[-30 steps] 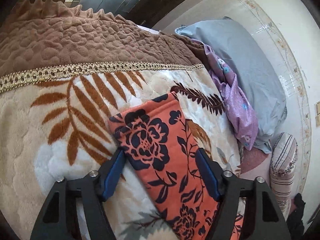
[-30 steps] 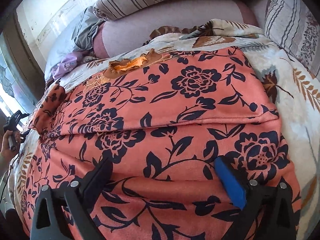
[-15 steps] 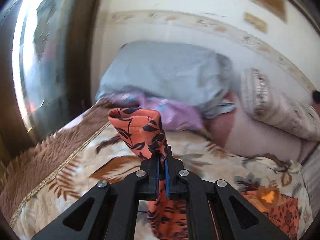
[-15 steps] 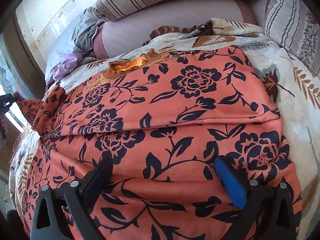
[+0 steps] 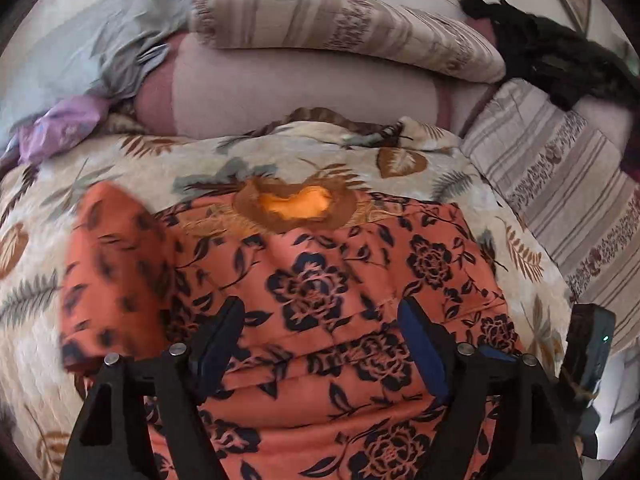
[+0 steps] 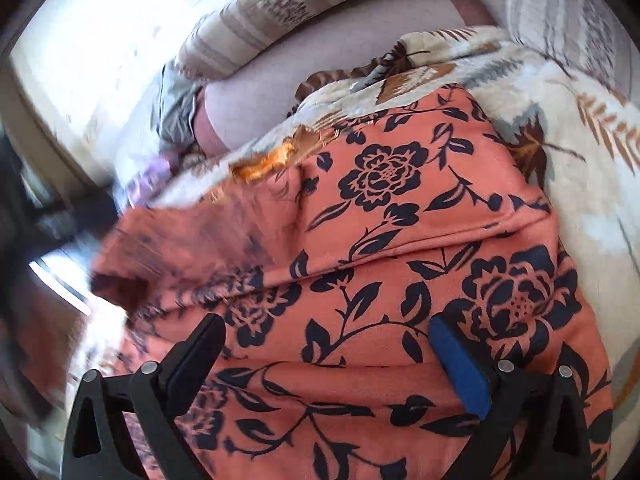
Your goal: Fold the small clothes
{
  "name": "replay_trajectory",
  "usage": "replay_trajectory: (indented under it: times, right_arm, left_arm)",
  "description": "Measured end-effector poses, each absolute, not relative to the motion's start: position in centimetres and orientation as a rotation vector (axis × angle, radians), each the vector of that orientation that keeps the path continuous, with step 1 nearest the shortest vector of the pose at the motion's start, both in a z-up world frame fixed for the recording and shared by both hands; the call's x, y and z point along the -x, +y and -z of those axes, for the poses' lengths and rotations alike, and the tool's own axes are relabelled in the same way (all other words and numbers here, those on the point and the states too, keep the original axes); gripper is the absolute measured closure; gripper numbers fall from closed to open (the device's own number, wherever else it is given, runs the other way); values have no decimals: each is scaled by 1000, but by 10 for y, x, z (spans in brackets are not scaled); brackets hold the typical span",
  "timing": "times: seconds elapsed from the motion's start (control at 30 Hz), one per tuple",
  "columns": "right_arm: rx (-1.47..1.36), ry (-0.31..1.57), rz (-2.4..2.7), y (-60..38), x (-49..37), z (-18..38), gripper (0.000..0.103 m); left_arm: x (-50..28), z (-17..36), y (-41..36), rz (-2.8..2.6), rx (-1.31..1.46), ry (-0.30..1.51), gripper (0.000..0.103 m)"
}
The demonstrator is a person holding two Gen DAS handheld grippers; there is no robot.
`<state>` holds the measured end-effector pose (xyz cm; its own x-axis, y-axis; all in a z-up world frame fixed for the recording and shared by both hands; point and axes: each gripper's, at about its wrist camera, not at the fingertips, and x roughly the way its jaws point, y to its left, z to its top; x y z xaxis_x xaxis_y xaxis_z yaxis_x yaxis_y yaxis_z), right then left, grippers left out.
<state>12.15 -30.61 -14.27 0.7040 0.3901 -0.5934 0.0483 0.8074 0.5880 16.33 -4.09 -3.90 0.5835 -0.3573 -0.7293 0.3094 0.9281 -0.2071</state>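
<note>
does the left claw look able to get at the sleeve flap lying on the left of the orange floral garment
Probably yes: the left claw, its jaws opening with nothing gripped, hovers over the orange floral garment, and the sleeve flap lies uncovered beside it.

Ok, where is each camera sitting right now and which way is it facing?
Left wrist: on the left gripper, angled down over the orange floral garment toward the striped pillows; shows its own two fingers, jaws opening, nothing pinched; the other gripper's body shows at the right edge.
Right wrist: on the right gripper, angled down across the same garment; shows its own open fingers over the cloth.
Shared: garment, leaf-print blanket, orange patch, pillows.
</note>
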Motion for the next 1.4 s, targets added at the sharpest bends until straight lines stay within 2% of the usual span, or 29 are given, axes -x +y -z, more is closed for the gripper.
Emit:
replay_trajectory:
  times: [0.13, 0.23, 0.3, 0.4, 0.47, 0.5, 0.57, 0.6, 0.63, 0.67, 0.7, 0.87, 0.93, 1.0, 1.1, 1.2, 1.27, 1.3, 1.33, 1.37, 1.4]
  right_arm:
    - [-787, 724, -291, -324, -115, 124, 1]
    - [-807, 752, -341, -312, -131, 111, 1]
    - [-752, 792, -330, -297, -151, 104, 2]
    - [-616, 873, -271, -273, -187, 101, 9]
    - [-506, 955, -223, -256, -211, 109, 11]
    - [-478, 996, -214, -247, -220, 115, 16]
    - [-356, 1109, -176, -225, -234, 133, 39]
    - [-278, 1121, -129, -217, -235, 134, 56]
    - [-225, 1123, -120, -211, -235, 129, 78]
    - [-194, 1132, -124, -206, -235, 123, 90]
    - [-148, 1115, -110, -202, -234, 111, 93]
    - [24, 891, 3, -206, -214, 24, 93]
    - [5, 840, 88, -230, -206, 13, 93]
    - [-62, 914, 124, -257, -210, 40, 89]
    - [-200, 1162, 101, -294, -216, 120, 81]
    - [-342, 1088, 111, -316, -200, 128, 81]
    - [-403, 1066, 97, -324, -199, 119, 75]
    - [-416, 1043, 80, -327, -200, 113, 71]
    - [-422, 1019, 71, -330, -201, 106, 57]
    - [-431, 994, 67, -332, -201, 99, 42]
    - [-445, 964, 63, -335, -201, 94, 16]
  left_arm:
    - [-140, 25, 54, 206, 249, 699, 23]
    - [-125, 33, 124, 5, 395, 597, 23]
    - [-123, 53, 159, -74, 483, 602, 23]
    - [-125, 82, 183, -155, 571, 661, 23]
    - [-127, 90, 191, -122, 673, 676, 23]
    - [-130, 91, 191, -116, 682, 678, 23]
    - [-133, 91, 186, -119, 670, 679, 23]
    - [-135, 91, 185, -104, 673, 683, 23]
    - [-136, 90, 185, -87, 679, 688, 23]
    - [-135, 89, 185, -73, 686, 689, 23]
    - [-133, 87, 186, -63, 694, 684, 23]
    - [-126, 78, 196, -62, 715, 649, 23]
    - [-128, 78, 196, -56, 720, 654, 23]
    - [-132, 79, 193, -39, 720, 668, 23]
    - [-140, 82, 178, -1, 675, 701, 23]
    - [-148, 89, 161, 25, 599, 769, 23]
    - [-152, 94, 153, 22, 569, 805, 23]
    - [-153, 96, 150, 23, 560, 813, 23]
    - [-154, 96, 148, 26, 550, 814, 23]
    - [-154, 96, 145, 29, 538, 812, 23]
    - [-154, 96, 142, 32, 521, 811, 23]
